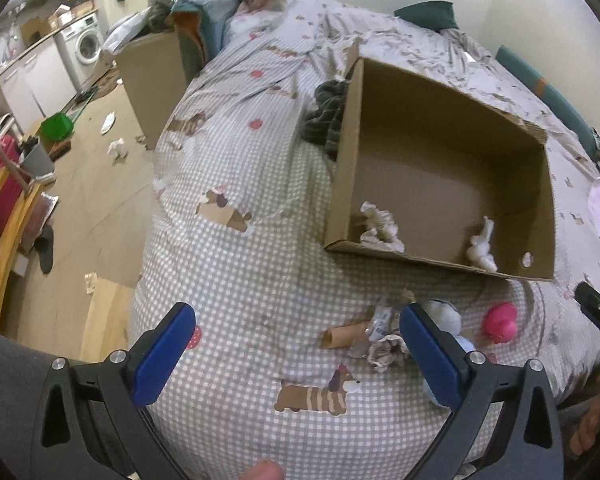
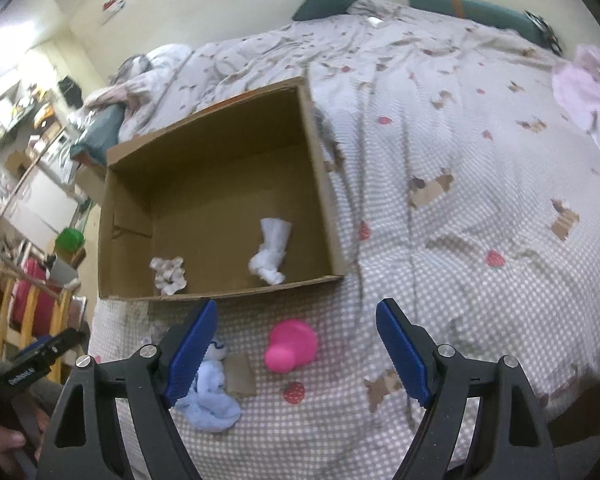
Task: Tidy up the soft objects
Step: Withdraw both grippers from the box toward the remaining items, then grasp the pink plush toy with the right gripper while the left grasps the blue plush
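The cardboard box (image 2: 220, 184) stands open-topped at twelve o'clock; its near wall bars a level approach. Inside, bare floor lies between the patterned cloth (image 2: 168, 274) and the white cloth (image 2: 270, 256). On the bed (image 2: 440, 260), clear quilt stretches toward three o'clock beyond the pink toy (image 2: 290, 344).

Cardboard box (image 1: 440, 168) on checked bedspread (image 1: 260, 272), left gripper (image 1: 296, 344) spread wide

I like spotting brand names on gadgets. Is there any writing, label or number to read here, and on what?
White lettering on the black left gripper body, seen at the right wrist view's left edge: too blurred to read.
Cardboard box walls: no print visible.
Washing machine panel: too small to read.
Bedspread: only dog and strawberry pictures, no words.
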Demonstrator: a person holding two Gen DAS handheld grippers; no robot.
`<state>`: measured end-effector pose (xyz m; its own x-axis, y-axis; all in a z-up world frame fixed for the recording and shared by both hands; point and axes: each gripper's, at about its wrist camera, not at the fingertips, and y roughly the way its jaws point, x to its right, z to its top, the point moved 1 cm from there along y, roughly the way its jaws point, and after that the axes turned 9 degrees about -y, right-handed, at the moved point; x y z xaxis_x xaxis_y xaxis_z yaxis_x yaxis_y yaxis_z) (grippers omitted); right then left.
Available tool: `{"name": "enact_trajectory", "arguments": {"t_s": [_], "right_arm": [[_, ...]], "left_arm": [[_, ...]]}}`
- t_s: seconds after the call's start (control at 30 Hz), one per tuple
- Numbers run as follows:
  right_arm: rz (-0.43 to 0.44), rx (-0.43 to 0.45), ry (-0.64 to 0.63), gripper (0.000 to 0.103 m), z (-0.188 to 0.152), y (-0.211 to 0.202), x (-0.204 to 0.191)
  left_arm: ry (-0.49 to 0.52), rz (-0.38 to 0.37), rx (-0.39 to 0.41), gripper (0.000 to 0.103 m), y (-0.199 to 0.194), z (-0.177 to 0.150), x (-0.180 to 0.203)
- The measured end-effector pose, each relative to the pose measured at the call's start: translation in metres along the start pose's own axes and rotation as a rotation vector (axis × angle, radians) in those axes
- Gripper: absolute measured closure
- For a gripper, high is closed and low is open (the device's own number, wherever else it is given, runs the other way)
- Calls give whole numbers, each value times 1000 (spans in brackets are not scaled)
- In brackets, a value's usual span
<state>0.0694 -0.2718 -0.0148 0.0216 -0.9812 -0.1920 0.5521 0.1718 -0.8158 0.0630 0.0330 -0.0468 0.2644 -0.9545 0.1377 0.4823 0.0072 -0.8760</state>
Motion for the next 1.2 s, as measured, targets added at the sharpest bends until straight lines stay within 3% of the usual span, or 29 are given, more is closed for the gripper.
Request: {"name": "enact_trajectory", "arguments": {"t_s": [0.27, 0.7, 0.73, 0.83, 1.07, 1.2], "right_arm": [[112, -176, 100, 16, -13, 41, 14], [-14, -386, -48, 20, -20, 122, -31], [-20, -389, -50, 24, -20, 125, -32], [-60, -396, -76, 56, -21, 129, -34], [-22, -322, -36, 56, -11, 106, -27], [0, -248, 1, 56, -5, 80, -21]], "left_arm": [[-85, 8, -48, 1, 19, 5, -11], [-162, 32, -109, 2, 36, 11, -30], [-160, 34, -116, 2, 38, 10, -29], [-160, 27, -140, 5, 44, 8, -28], [-121, 10, -173, 19, 52, 3, -18], [-71, -51, -191, 22, 45, -6, -3]]}}
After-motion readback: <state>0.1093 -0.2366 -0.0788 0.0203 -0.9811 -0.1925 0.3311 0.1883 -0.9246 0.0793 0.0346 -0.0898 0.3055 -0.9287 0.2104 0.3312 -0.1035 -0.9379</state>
